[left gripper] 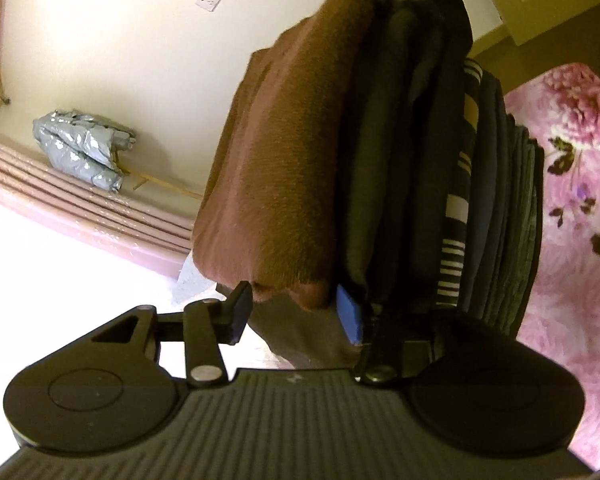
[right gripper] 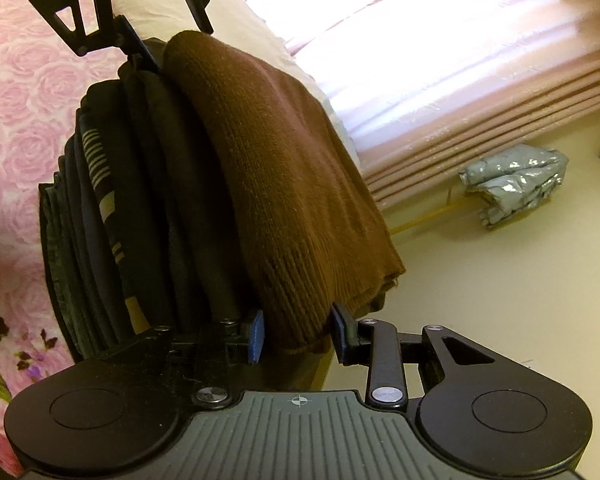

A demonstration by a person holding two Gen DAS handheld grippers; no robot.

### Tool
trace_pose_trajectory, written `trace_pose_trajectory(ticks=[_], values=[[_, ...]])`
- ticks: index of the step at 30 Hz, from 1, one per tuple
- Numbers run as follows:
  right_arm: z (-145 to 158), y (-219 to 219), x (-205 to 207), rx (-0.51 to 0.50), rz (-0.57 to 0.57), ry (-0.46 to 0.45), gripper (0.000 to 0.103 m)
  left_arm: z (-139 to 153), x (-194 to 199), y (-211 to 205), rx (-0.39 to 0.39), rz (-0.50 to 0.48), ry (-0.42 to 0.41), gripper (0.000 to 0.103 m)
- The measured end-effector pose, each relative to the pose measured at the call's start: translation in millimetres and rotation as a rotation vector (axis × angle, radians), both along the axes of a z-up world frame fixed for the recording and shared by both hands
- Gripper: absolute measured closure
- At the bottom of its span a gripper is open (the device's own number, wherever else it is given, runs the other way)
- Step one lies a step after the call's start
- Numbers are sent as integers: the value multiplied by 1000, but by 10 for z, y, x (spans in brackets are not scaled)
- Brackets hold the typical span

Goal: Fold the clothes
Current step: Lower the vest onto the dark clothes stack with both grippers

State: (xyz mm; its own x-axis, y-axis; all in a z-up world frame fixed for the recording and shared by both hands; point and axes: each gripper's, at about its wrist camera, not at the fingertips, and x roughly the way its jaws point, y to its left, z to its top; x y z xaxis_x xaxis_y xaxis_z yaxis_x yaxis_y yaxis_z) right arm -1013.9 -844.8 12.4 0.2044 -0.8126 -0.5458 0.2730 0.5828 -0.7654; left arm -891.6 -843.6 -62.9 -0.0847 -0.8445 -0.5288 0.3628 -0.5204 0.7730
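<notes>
– Left hand-held gripper has its jaws around the near end of the brown sweater, bottom centre of its own view. I cannot tell whether the pads actually press the knit or only flank it.

– And the right hand-held gripper?

– Narrow, clamped on the sweater's other end, with a blue pad against the fabric on each side. The sweater itself lies folded on top of the stack of dark clothes, and that sits on the bed at the right of the left view.

– So what could go wrong?

– If only one end is truly gripped, I'd expect the loose end to sag and the fold to fall open. Also, the left gripper's blue pad sits right at the seam between the sweater and the black piece under it. A careless close could catch that layer and drag it along.

– Could the stack tip?

– Possibly. It is tall, with the striped piece and thin layers already fanning out at the edge.

– Anything else in the way?

– Not close. A silver bundle lies by the curtain, well apart from the clothes.
</notes>
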Motion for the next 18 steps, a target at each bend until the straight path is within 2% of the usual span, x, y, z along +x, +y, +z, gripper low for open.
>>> trace_pose_trajectory(ticks=[6,12,14,18], values=[[45,82,-72,-12,-24,-8,70,186,148,94,8,48,88,59],[60,193,-201,1,-85,-48,70,472,367,87,12,158,254,58],[148,214,-270,-6,-125,-121,70,557,395,51,13,181,299,58],[459,154,-352,-13,-174,-337,70,714,329,-96,32,201,390,58]])
